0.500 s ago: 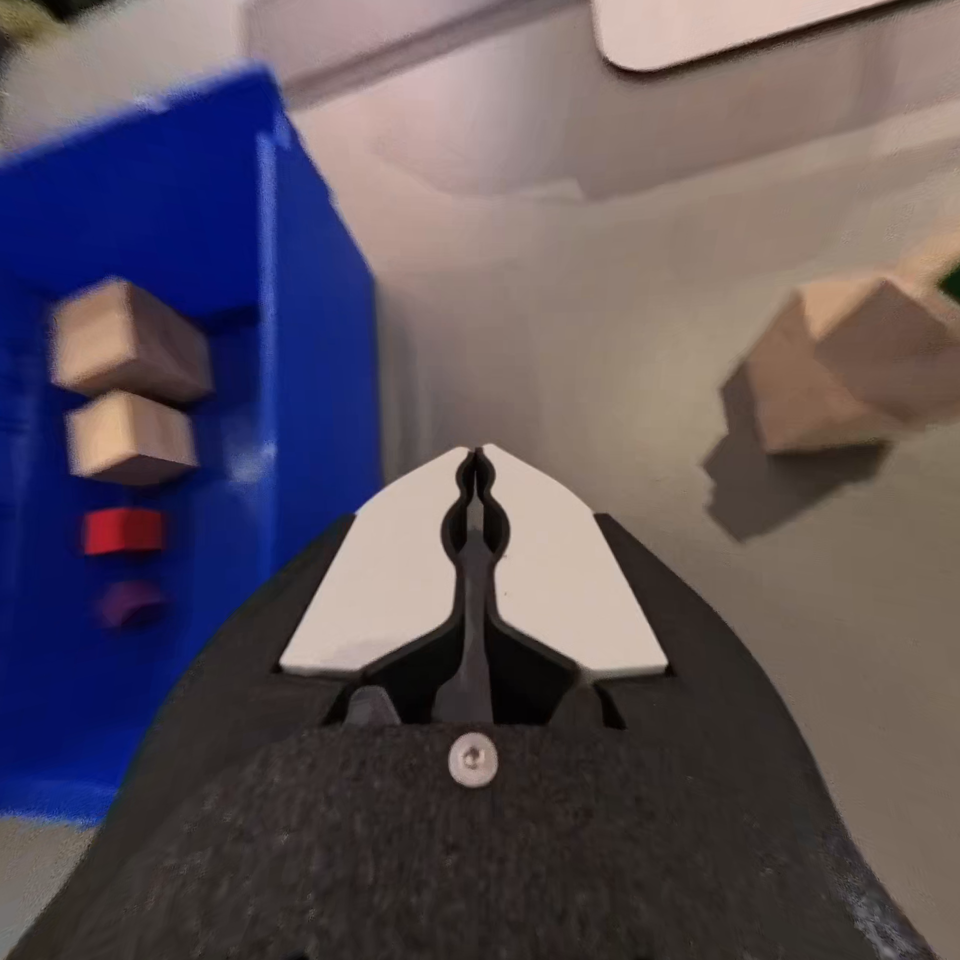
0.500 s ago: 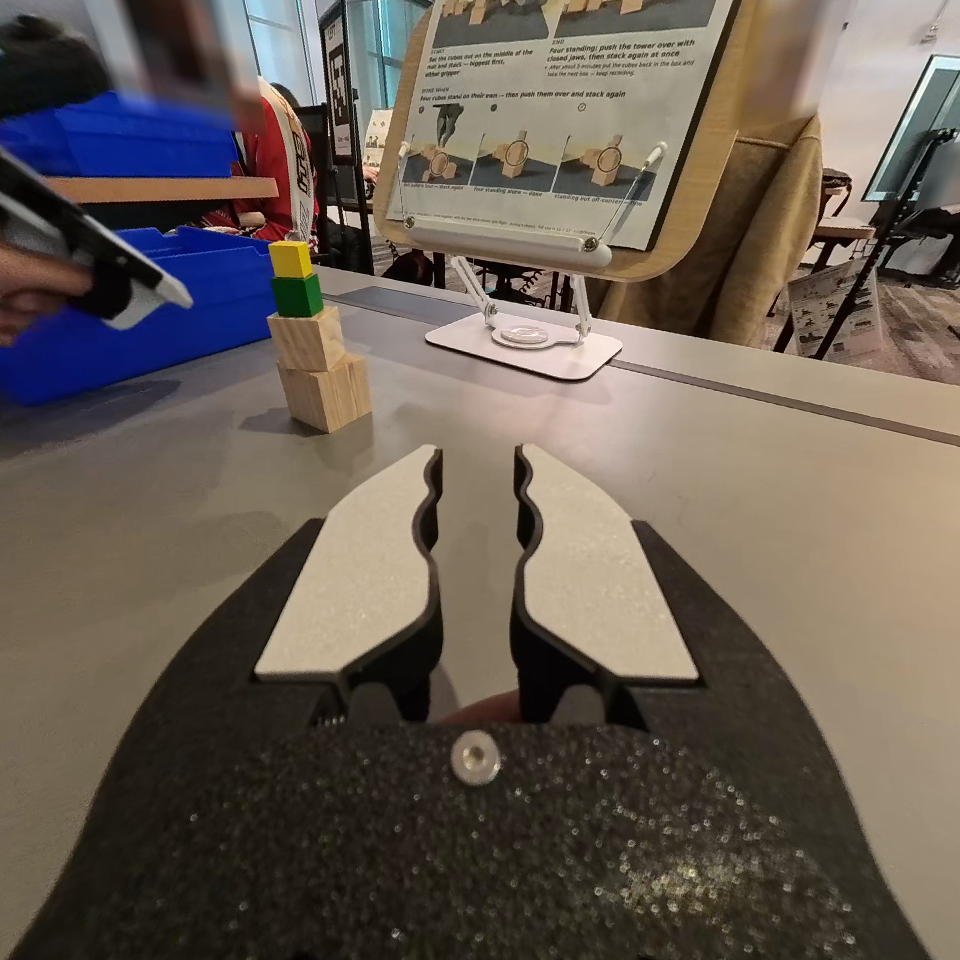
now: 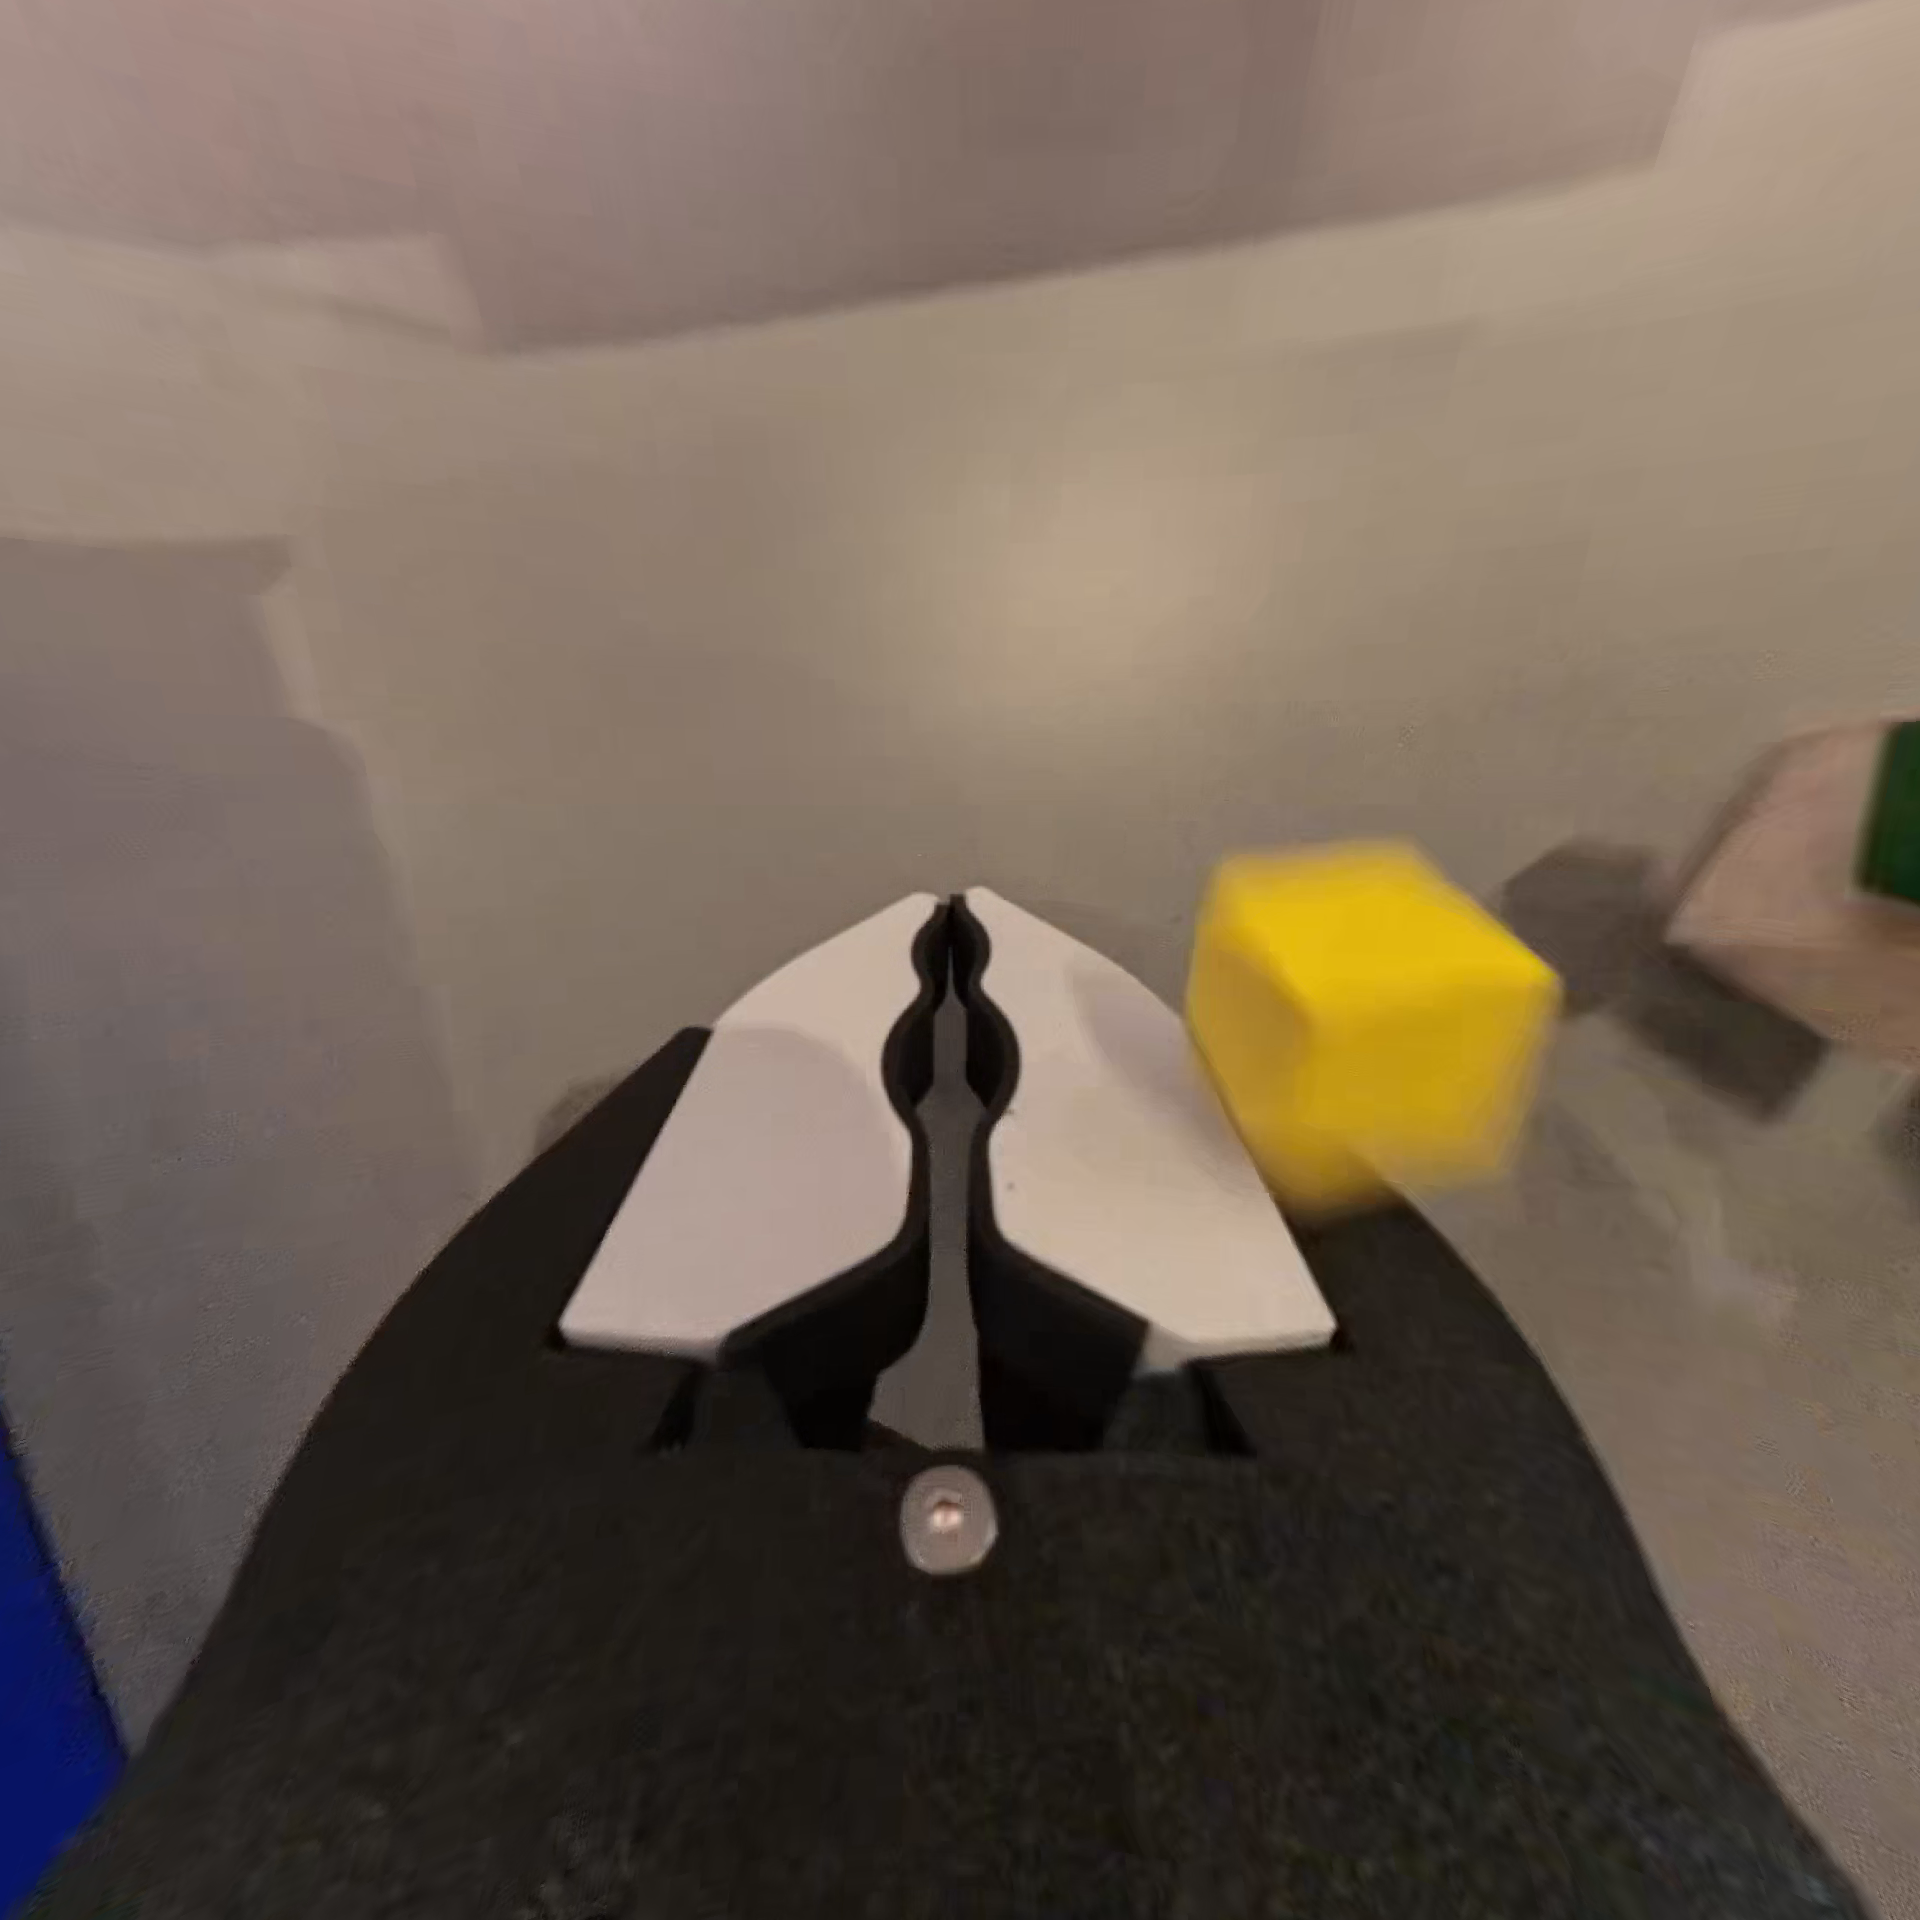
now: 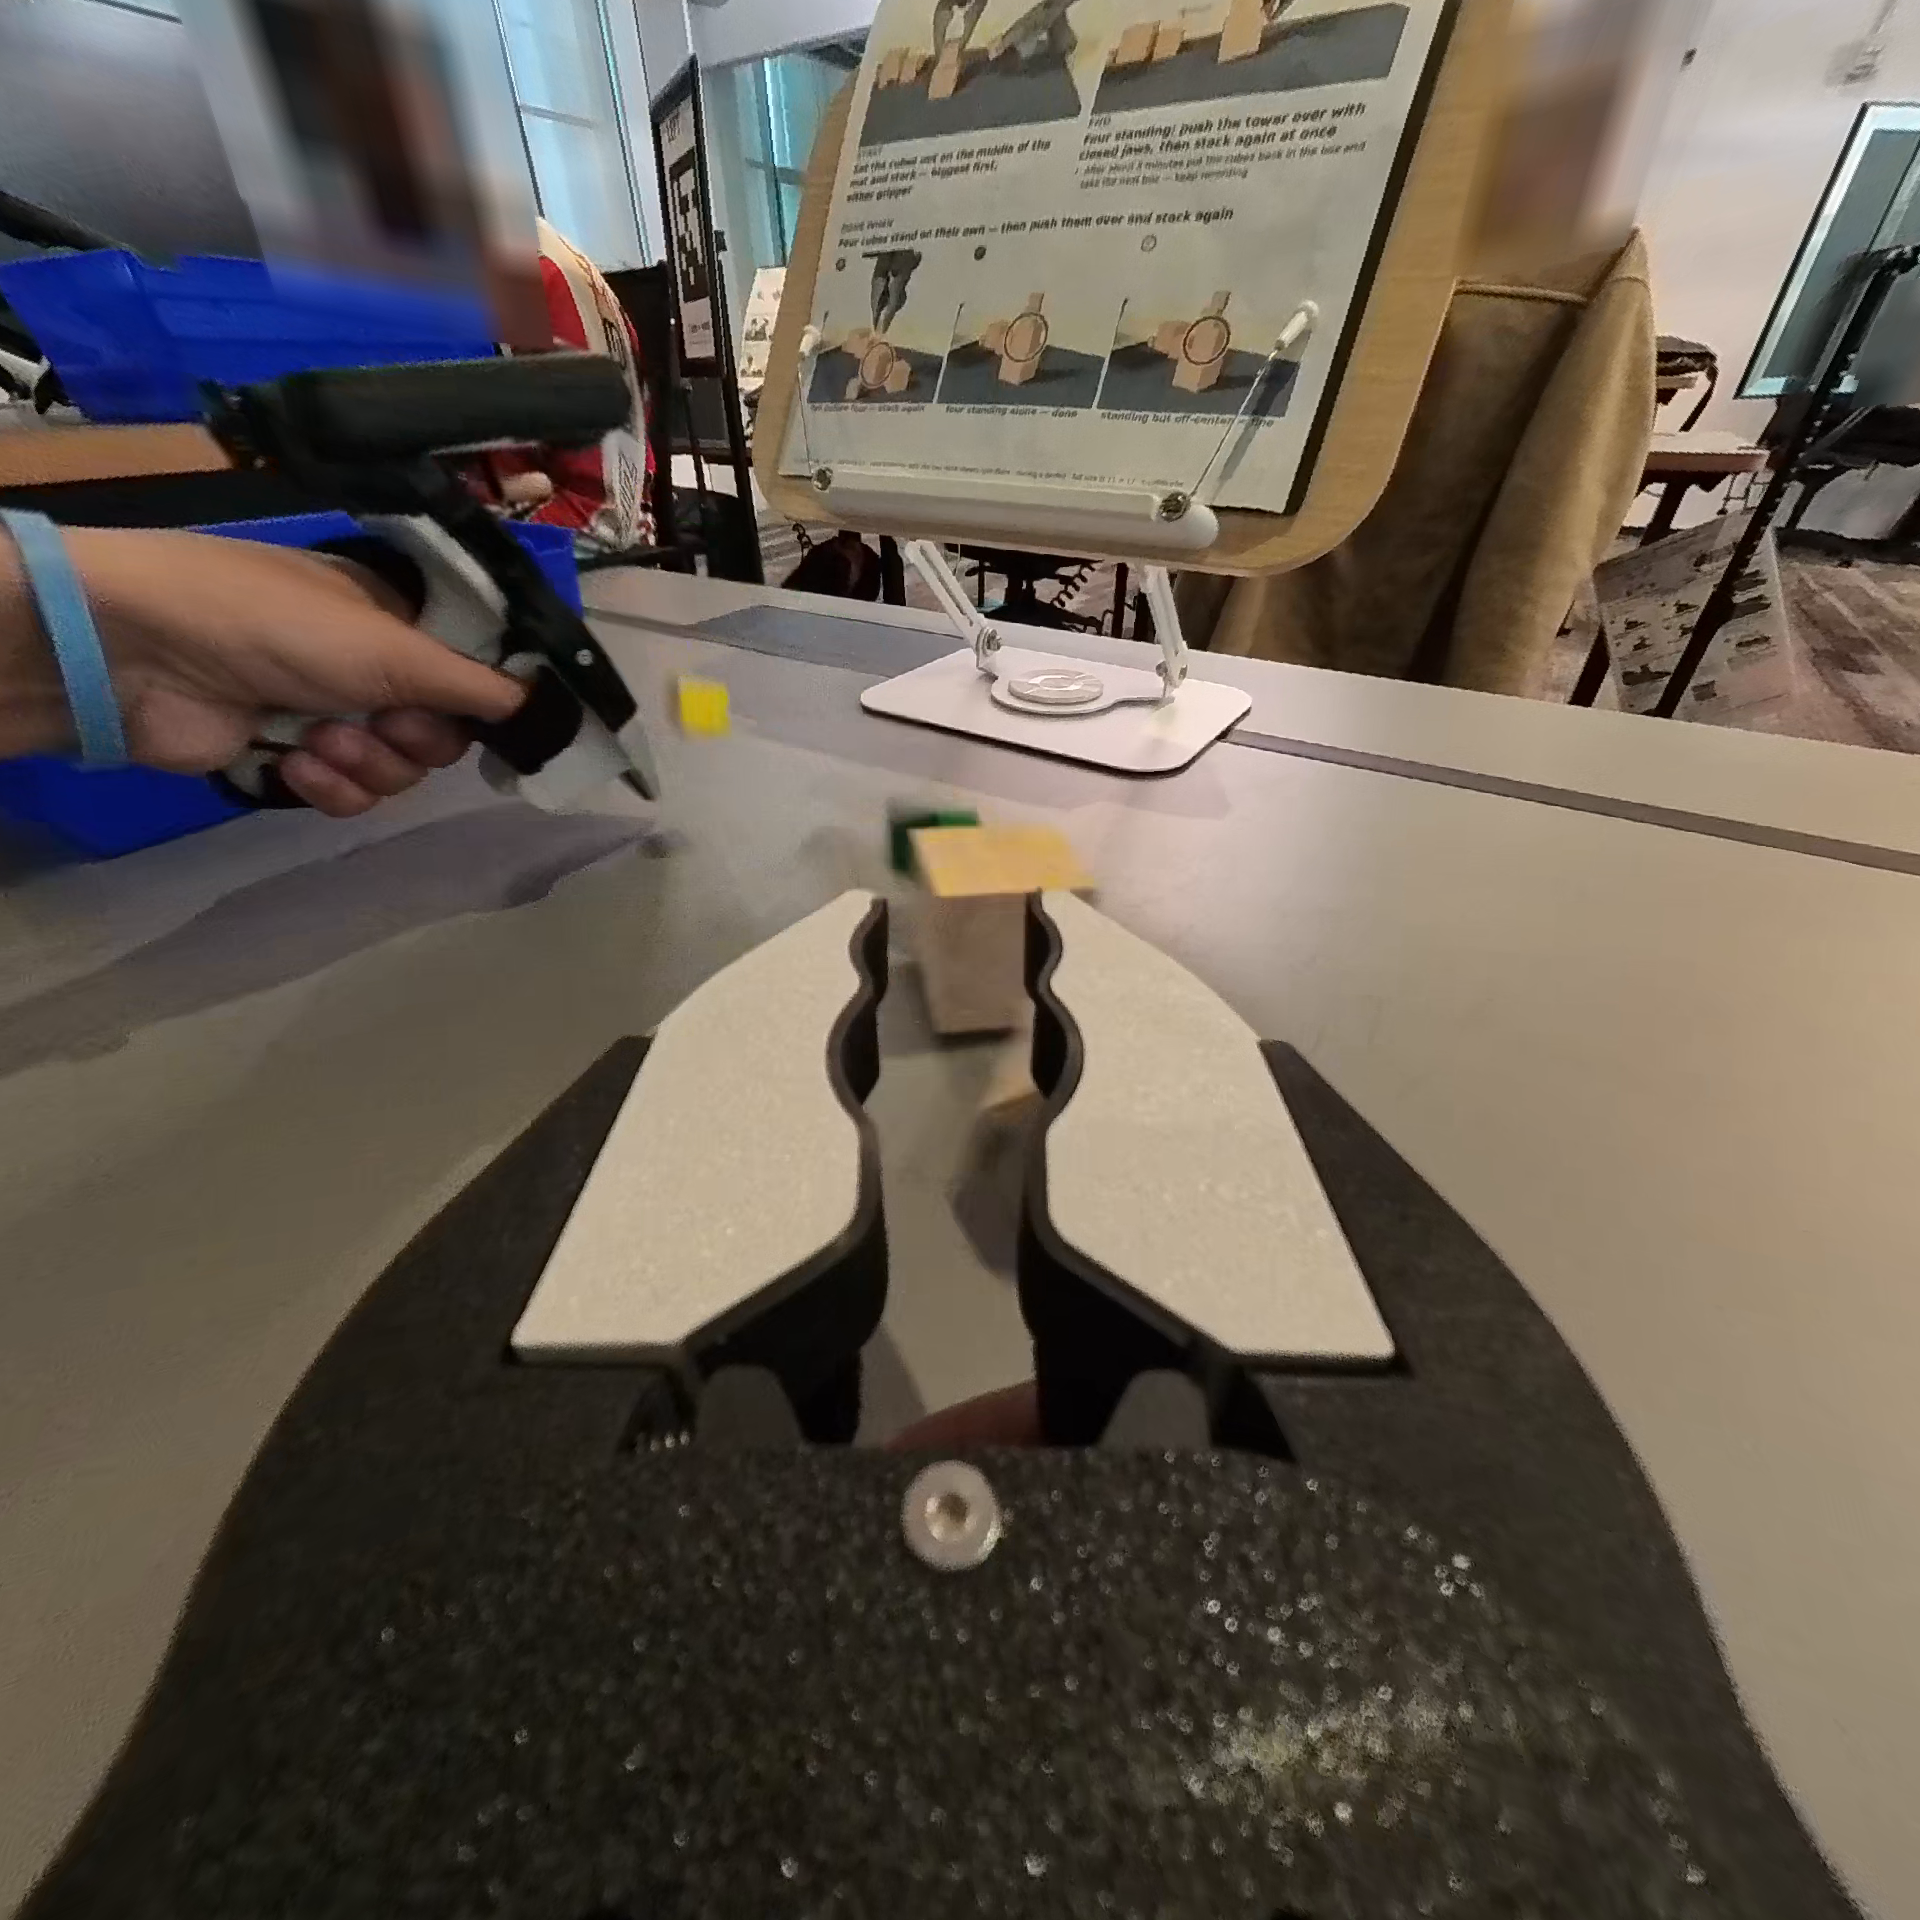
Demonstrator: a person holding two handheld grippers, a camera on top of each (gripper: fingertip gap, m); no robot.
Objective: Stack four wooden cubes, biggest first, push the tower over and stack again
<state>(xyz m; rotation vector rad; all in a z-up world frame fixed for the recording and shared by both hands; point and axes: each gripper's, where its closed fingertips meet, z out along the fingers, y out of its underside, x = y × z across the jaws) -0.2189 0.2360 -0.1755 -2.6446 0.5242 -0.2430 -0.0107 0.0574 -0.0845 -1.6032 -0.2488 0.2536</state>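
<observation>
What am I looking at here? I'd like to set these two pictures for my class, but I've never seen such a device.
No robot: a person holds a two-finger gripper in each hand, each carrying a camera looking along its fingers.

The left wrist view shows the left gripper, jaws shut and empty, beside a blurred small yellow cube.

The right wrist view shows the right gripper, jaws open and empty, low over the grey table. Ahead, a plain wooden cube and a small green cube look blurred, apparently tumbling. The person's hand with the left gripper appears at left, in front of a blue plastic bin. Behind stands an instruction board on a white stand.
</observation>
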